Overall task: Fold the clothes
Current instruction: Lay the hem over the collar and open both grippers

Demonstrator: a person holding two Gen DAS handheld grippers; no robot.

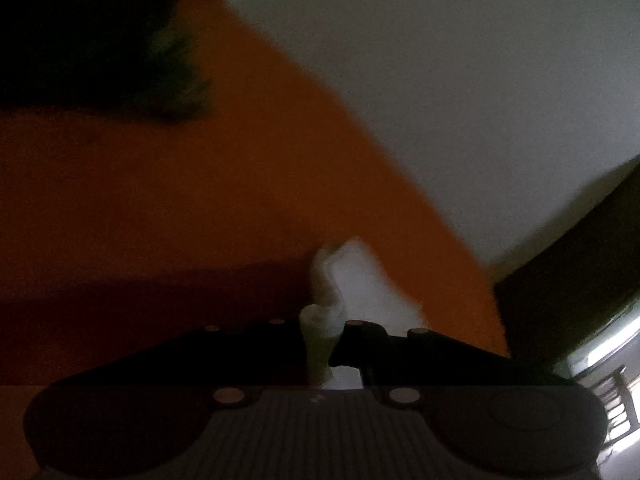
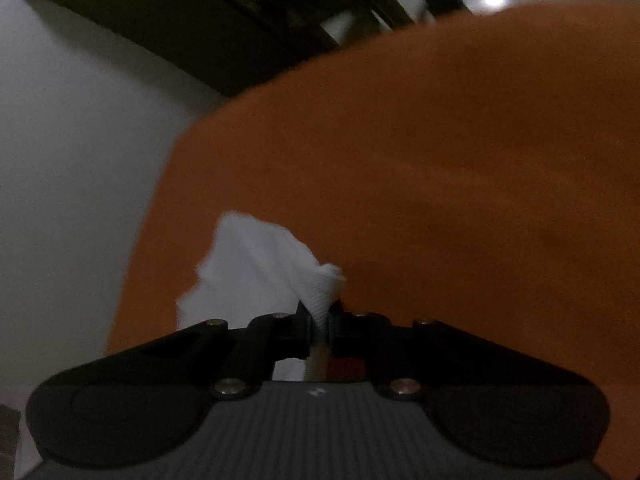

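Observation:
A white cloth is pinched at two spots. In the left wrist view my left gripper (image 1: pixel 322 332) is shut on a bunched corner of the white cloth (image 1: pixel 352 276), which rises in a twisted fold from between the jaws. In the right wrist view my right gripper (image 2: pixel 320 324) is shut on another corner of the white cloth (image 2: pixel 248 256), which fans out to the left. An orange sheet (image 2: pixel 420 160) lies under both grippers and shows as the orange sheet (image 1: pixel 200 200) in the left view too. Both views are dim and blurred.
A white surface (image 1: pixel 440 80) lies beyond the orange sheet. A dark blurred mass (image 1: pixel 88 40) fills the upper left of the left view. Dark wooden furniture (image 2: pixel 192 20) runs across the top of the right view, with a pale floor (image 2: pixel 60 140) beside it.

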